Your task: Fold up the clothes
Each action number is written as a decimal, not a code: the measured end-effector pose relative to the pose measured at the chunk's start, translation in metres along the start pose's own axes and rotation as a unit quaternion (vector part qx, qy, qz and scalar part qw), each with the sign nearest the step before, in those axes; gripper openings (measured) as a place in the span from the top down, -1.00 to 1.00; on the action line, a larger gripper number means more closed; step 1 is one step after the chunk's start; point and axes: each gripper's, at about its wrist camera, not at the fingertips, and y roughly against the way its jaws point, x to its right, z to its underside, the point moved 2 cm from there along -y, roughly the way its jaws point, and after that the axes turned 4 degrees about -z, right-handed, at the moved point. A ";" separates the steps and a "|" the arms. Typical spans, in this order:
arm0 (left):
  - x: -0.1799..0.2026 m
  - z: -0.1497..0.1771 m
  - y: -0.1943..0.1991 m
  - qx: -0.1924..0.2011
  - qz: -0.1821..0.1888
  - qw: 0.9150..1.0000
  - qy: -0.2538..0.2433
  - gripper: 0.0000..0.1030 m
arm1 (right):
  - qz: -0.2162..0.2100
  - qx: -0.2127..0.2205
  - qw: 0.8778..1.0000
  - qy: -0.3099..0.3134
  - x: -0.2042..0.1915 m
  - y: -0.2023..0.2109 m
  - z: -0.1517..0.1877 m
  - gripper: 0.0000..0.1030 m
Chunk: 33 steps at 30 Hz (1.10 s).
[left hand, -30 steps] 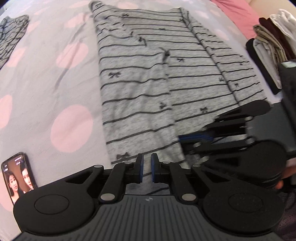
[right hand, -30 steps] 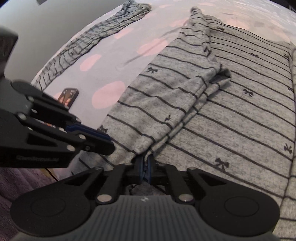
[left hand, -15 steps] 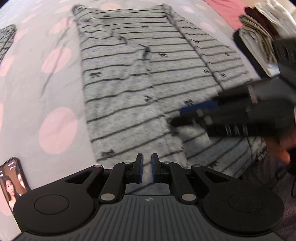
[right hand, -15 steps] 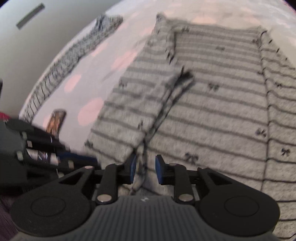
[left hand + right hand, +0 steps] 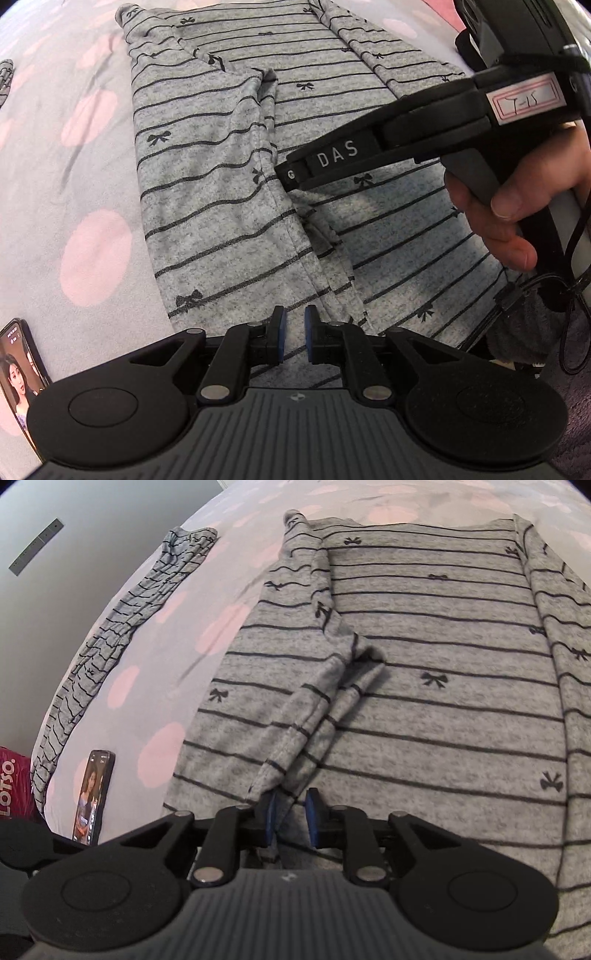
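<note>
Now your left tongs (image 5: 294,332) are opening, empty, over the near hem of the striped grey garment (image 5: 229,192) spread on the bed (image 5: 66,177), while your right tongs (image 5: 291,814) are closing with a fold of its flap between the pads, not yet pinched. Both sides look folded inward; crosswise folds remain. No containers show
</note>
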 end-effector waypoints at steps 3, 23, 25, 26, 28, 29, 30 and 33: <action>0.001 0.002 -0.002 0.000 0.001 1.000 -0.007 0.75 | 0.053 -0.013 0.998 0.044 -0.004 0.000 0.003 0.99; -0.006 0.041 0.029 0.034 -0.012 0.999 -0.032 0.75 | -0.045 -0.051 0.991 0.113 -0.048 0.062 0.102 0.49; -0.006 0.055 0.033 0.033 -0.011 0.998 -0.046 0.75 | -0.050 -0.061 0.988 0.131 -0.052 0.064 0.117 0.49; -0.004 0.060 0.033 0.030 -0.012 0.998 -0.051 0.75 | -0.052 -0.065 0.987 0.137 -0.053 0.065 0.124 0.49; -0.003 0.075 0.033 0.019 -0.015 0.998 -0.056 0.75 | -0.056 -0.076 0.985 0.146 -0.055 0.067 0.138 0.49; -0.002 0.082 0.032 0.012 -0.016 0.998 -0.056 0.75 | -0.056 -0.082 0.984 0.150 -0.055 0.067 0.145 0.49; -0.001 0.090 0.032 0.004 -0.017 0.998 -0.055 0.75 | -0.057 -0.090 0.982 0.153 -0.056 0.067 0.153 0.49; -0.003 0.112 0.023 -0.018 -0.018 0.999 -0.036 0.75 | -0.063 -0.123 0.979 0.151 -0.059 0.061 0.175 0.48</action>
